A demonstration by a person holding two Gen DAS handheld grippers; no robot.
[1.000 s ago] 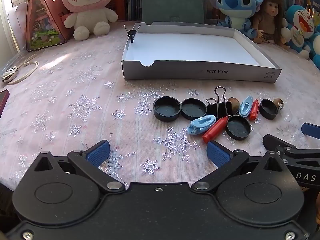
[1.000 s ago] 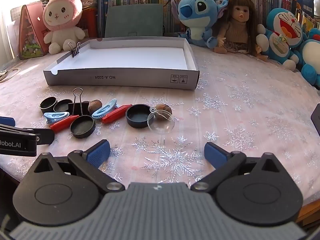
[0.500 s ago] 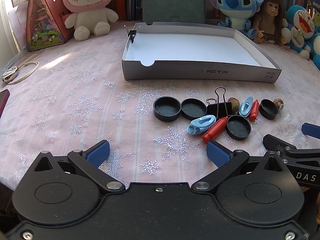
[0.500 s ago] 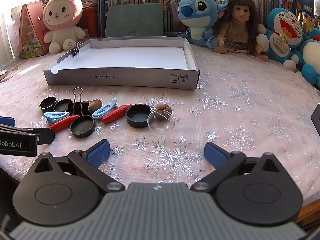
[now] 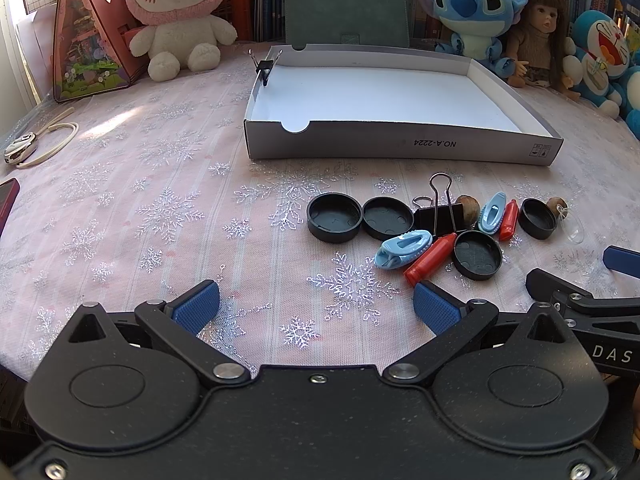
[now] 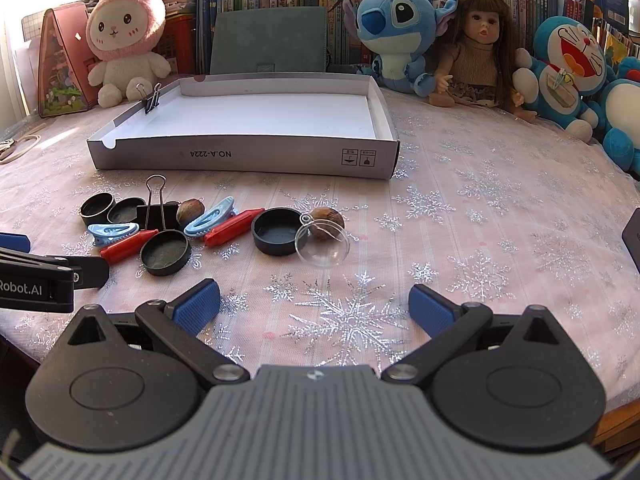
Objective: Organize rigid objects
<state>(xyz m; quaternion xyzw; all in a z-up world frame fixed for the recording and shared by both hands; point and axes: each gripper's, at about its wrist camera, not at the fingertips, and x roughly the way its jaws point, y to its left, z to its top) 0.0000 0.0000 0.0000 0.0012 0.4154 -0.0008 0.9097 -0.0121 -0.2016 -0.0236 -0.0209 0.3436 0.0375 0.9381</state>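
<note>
A shallow white cardboard box stands mid-table with a small binder clip on its left rim. In front of it lies a cluster of small items: several black caps, a large black binder clip, two light blue clips, two red crayon-like pieces, two nuts and a clear half-sphere. My left gripper is open and empty, near the cluster's left. My right gripper is open and empty, just before the half-sphere.
Plush toys, a doll and books line the table's back edge. A pink triangular case stands far left. A cord with a small device and a dark red object lie at the left edge.
</note>
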